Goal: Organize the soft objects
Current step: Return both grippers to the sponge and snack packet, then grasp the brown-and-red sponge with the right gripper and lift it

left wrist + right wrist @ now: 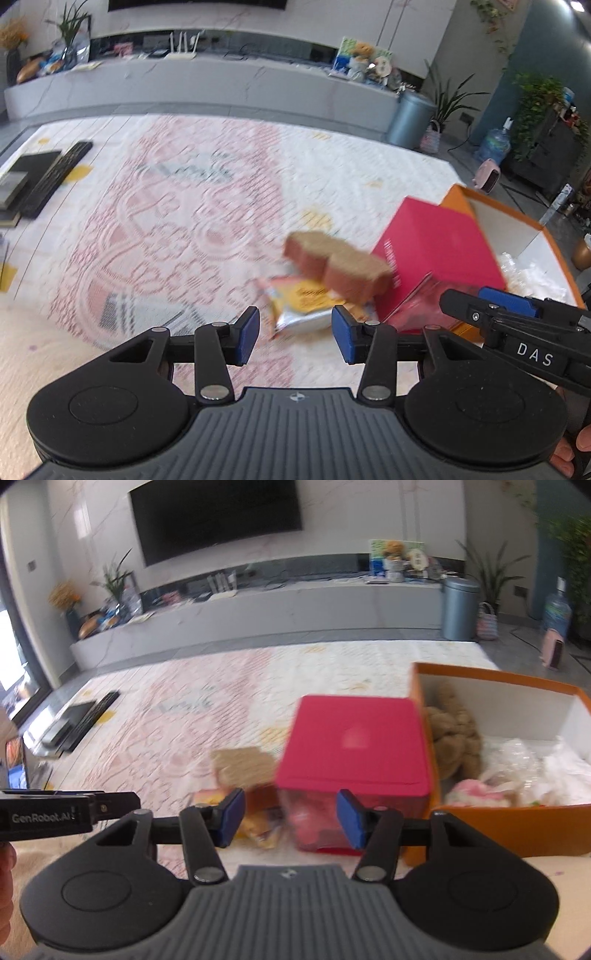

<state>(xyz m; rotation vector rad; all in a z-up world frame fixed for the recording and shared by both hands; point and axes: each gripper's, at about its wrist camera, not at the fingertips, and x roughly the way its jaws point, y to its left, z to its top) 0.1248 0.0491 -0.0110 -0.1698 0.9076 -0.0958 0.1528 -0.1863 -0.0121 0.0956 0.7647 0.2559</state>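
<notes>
An orange box (pixel 491 814) with white inner walls stands on the rug at the right and holds a brown plush toy (pixel 452 734), a pink soft item (pixel 476 790) and clear plastic bags (pixel 524 760). A red box (pixel 356 740) stands beside it. A brown cork-like block (pixel 336 264) and a yellow snack bag (pixel 303 304) lie left of the red box. My left gripper (pixel 295 334) is open and empty, just in front of the snack bag. My right gripper (pixel 290 818) is open and empty in front of the red box. The orange box also shows in the left wrist view (pixel 480 199).
A patterned pink and white rug (pixel 177 221) covers the floor. Black flat items and books (pixel 40 177) lie at its far left. A long grey TV bench (pixel 258 609) runs along the back wall, with a grey bin (pixel 460 607) at its right end.
</notes>
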